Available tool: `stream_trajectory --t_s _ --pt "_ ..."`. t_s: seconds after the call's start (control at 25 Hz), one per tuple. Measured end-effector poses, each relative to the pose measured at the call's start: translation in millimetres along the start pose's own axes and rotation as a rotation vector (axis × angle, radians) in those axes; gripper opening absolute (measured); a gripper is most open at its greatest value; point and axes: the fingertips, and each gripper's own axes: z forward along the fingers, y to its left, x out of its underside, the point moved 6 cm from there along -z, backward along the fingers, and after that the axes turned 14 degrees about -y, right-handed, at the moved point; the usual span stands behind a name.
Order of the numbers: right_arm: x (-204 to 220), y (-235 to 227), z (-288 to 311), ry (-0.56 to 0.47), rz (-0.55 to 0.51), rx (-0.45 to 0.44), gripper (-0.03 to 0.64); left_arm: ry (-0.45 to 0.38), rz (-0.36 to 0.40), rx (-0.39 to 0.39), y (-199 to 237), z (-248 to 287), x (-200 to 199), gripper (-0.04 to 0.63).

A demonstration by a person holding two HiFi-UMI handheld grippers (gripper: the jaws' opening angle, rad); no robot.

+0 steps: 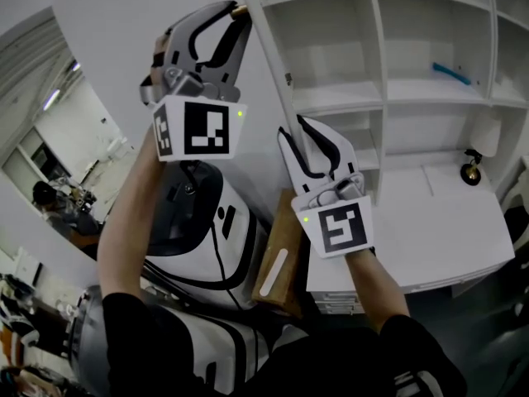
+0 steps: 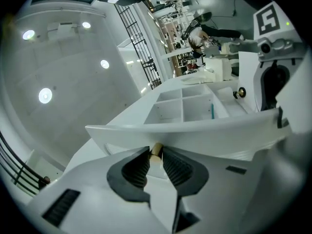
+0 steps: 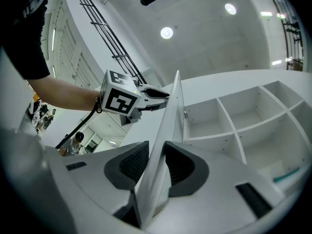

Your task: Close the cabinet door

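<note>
The left gripper's (image 1: 235, 15) jaws are clenched on the small brass knob (image 2: 156, 150) of the cabinet door (image 1: 260, 81), which stands swung out from the white cabinet (image 1: 376, 98). The right gripper's (image 3: 157, 152) jaws grasp the door's edge. Open shelves lie to the right, with a blue thing (image 1: 452, 74) on one.

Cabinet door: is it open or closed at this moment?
Open. The cabinet door stands edge-on, swung away from the shelves, so their compartments are exposed.
</note>
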Motion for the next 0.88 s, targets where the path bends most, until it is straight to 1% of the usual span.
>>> stream_trajectory --t_s 0.12,0.32,0.48,0.64,0.76,0.88 --pt "-0.7 -8.0 -4.9 0.024 0.011 0.022 0.115 0.003 -0.009 0.023 -3.7 6.8 -5.2 0.092" --pt "-1.6 -25.4 -9.6 0.042 0.037 0.056 0.107 0.0 0.003 0.027 -8.2 22.2 -12.9 0.092" --pt "-1.6 -39.5 -14.1 0.049 0.069 0.086 0.101 0.004 0.013 0.074 -10.9 34.6 -19.1 0.092" --pt "-1.8 -51.5 -18.4 0.049 0.107 0.125 0.092 0.011 0.041 0.099 -15.0 44.5 -24.7 0.091" --pt "-0.2 -59.5 -20.7 0.051 0.122 0.114 0.092 0.015 0.065 0.145 -16.4 51.9 -27.5 0.091" --pt "1.0 -68.0 -23.0 0.06 0.132 0.125 0.09 0.023 0.08 0.205 -17.6 60.8 -31.6 0.089"
